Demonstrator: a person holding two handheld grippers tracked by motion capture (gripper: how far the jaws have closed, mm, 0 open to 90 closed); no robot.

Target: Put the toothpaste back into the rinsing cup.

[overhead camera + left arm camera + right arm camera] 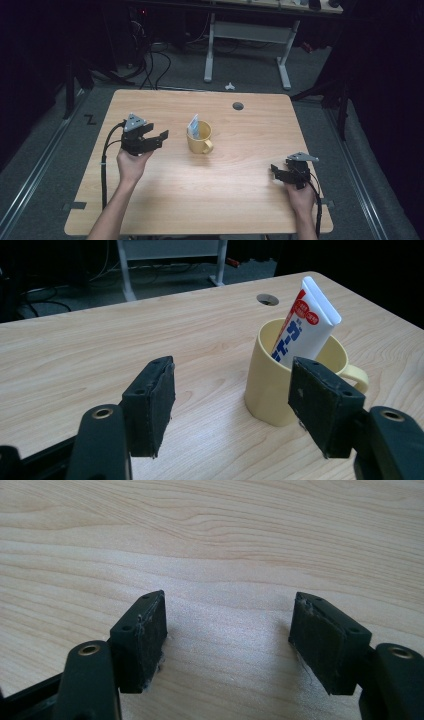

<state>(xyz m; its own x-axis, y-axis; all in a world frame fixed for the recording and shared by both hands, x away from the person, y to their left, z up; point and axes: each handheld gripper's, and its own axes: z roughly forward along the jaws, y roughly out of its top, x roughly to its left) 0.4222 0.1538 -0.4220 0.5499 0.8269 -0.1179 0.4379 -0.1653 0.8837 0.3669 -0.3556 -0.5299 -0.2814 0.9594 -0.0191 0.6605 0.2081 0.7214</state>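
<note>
Your left gripper [156, 133] hovers just left of the yellow mug [199, 140], jaws spread and empty; the toothpaste tube [193, 127] stands tilted inside it. Your right gripper [278, 171], well right of the mug, gapes empty too.

A white tube [305, 322] standing tilted in a yellow mug [282, 385] carries the only lettering in the scene. Large blue characters in what looks like Japanese script run lengthwise up its face, seen in the left gripper view; their lower end is hidden behind the mug's rim. A red band along one edge and a small red round badge near the top bear white print too small to read. In the high view the tube's [194, 127] lettering is a blue blur.
</note>
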